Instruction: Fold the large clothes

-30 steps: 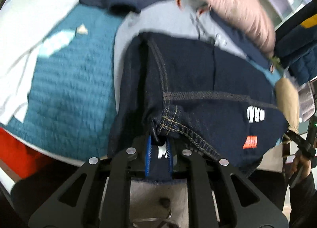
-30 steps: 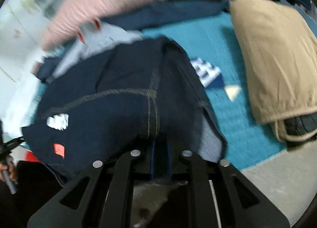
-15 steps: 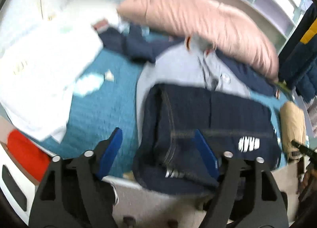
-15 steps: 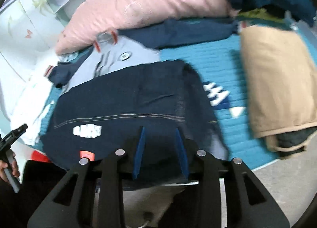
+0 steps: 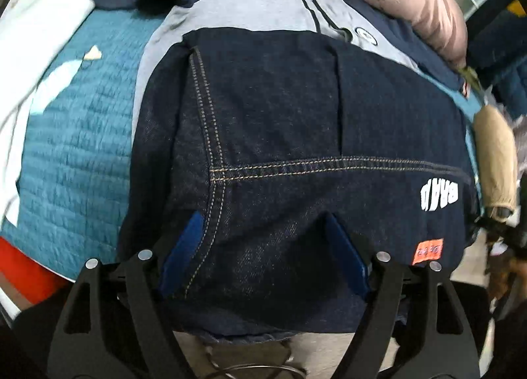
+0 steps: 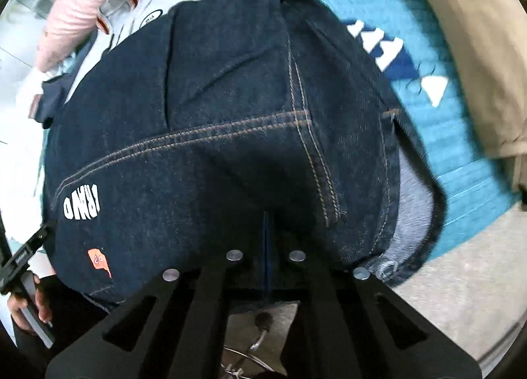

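The folded dark denim jeans (image 5: 296, 155) lie on the teal quilt (image 5: 72, 122), atop a grey polo shirt (image 5: 263, 3), their long axis running across the bed's near edge from left to right. The white lettering and orange tag sit at the left gripper's right-hand end (upside down to that camera). The left gripper (image 5: 263, 247) stands wide over the denim, blue pads apart, gripping nothing. The right gripper (image 6: 266, 247) has just pinched closed, pads together, low at the jeans' near edge; whether cloth is caught, I cannot tell.
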`<state>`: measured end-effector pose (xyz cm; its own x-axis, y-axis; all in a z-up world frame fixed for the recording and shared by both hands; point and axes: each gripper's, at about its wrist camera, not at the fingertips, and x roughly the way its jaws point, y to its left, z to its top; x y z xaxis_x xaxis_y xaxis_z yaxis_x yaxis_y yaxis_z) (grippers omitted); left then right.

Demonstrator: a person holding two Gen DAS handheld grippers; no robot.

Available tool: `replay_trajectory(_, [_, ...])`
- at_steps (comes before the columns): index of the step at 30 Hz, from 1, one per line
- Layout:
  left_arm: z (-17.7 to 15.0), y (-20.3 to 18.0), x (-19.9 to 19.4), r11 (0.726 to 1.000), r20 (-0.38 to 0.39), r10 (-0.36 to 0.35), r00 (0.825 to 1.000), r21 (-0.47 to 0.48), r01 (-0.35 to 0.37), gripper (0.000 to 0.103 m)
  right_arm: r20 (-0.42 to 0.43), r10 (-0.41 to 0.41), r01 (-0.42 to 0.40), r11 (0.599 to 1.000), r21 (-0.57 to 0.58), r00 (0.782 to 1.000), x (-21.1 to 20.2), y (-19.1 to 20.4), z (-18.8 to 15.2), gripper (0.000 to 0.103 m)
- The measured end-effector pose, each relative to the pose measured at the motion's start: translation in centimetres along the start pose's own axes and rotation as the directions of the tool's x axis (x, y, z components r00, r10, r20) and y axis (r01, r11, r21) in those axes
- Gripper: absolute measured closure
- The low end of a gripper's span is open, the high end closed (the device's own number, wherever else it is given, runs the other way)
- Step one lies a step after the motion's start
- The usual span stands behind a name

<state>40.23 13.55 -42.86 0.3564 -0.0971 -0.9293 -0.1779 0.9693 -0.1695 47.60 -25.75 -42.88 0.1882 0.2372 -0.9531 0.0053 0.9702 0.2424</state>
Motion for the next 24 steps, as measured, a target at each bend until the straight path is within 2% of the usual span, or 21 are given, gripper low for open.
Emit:
replay_trajectory(2, [0.1, -0.2, 0.0, 1.000, 0.007, -0.001, 1.000, 0.003, 0.001, 0.024, 0.053, 0.059, -0.058, 0.998, -0.022, 0.997, -1.7, 2.1, 0.9, 0.102])
replay_trajectory(4, [0.0, 0.1, 0.0, 1.000, 0.020, -0.018, 1.000, -0.003, 0.018, 0.024, 0.089, 0.151, -0.144, 0.987, -0.075, 0.985, -2.9, 5.7, 2.2, 0.102])
replay_trajectory(8, [-0.7, 0.3, -0.5, 0.999, 0.035, -0.050, 0.998, 0.008, 0.050, 0.021, 0.090, 0.246, -0.227, 0.957, -0.180, 0.965, -2.4, 12.2, 5.0, 0.102])
replay_trajectory(10, [-0.8, 0.3, -1.0, 0.997, 0.037, -0.072, 0.997, 0.013, 0.071, 0.020, 0.086, 0.257, -0.237, 0.952, -0.195, 0.963, -1.1, 14.9, 6.8, 0.102])
replay_trajectory(13, [-0.7, 1.1, -1.5, 0.990, 0.043, -0.138, 0.989, -0.001, 0.138, 0.020, 0.068, 0.256, -0.240, 0.953, -0.186, 0.964, 0.6, 16.7, 8.3, 0.102])
replay_trajectory(16, [-0.3, 2.9, -2.6, 0.964, 0.065, -0.255, 0.965, -0.060, 0.259, 0.020, 0.045, 0.162, -0.152, 0.972, -0.180, 0.986, 4.2, 17.1, 9.6, 0.103])
replay_trajectory(17, [-0.2, 3.4, -2.8, 0.954, 0.075, -0.281, 0.957, -0.083, 0.287, 0.020, 0.026, 0.158, -0.151, 0.974, -0.167, 0.987, 5.3, 16.9, 9.6, 0.103])
replay_trajectory(19, [0.1, 5.1, -3.4, 0.922, 0.111, -0.340, 0.934, -0.158, 0.354, 0.020, 0.004, 0.180, -0.178, 0.977, -0.120, 0.984, 7.3, 15.7, 9.7, 0.103])
replay_trajectory(24, [-0.3, 9.1, -4.3, 0.864, 0.133, -0.378, 0.916, -0.305, 0.401, 0.020, -0.004, 0.229, -0.228, 0.971, -0.068, 0.974, 6.5, 14.9, 9.7, 0.103])
